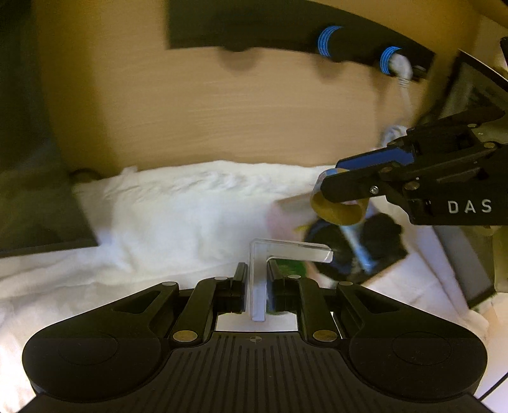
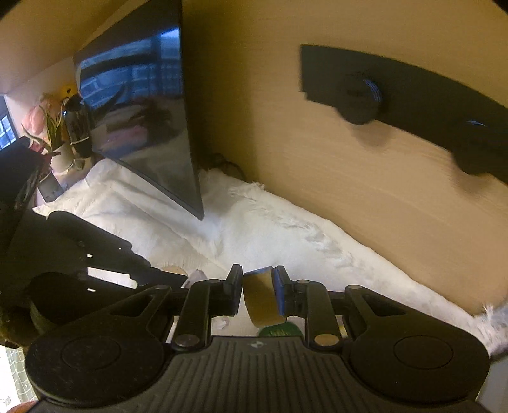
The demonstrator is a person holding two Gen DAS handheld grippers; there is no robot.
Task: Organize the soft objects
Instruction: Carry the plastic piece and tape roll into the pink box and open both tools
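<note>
My left gripper [image 1: 255, 279] is shut on the upright leg of a clear L-shaped plastic piece [image 1: 285, 249], low in the left wrist view. To the right and higher, my right gripper [image 1: 331, 176] is shut on a tape roll [image 1: 339, 214] with a brown core. The right wrist view shows the same tape roll [image 2: 262, 298] squeezed between the pads of the right gripper [image 2: 258, 282]. Both grippers hang above a fluffy white cloth [image 1: 174, 206]. Under the tape roll lies a blurred heap: a black item [image 1: 381, 232], a green item [image 1: 290, 267] and a blue-silver stick [image 1: 358, 247].
A wooden wall behind the cloth carries a black rack [image 1: 285, 28] with blue-banded pegs. A dark monitor [image 2: 143, 111] stands on the white cloth [image 2: 270, 228] at the left, with a potted plant [image 2: 54, 127] beyond it. Another dark screen edge [image 1: 470, 95] is at the far right.
</note>
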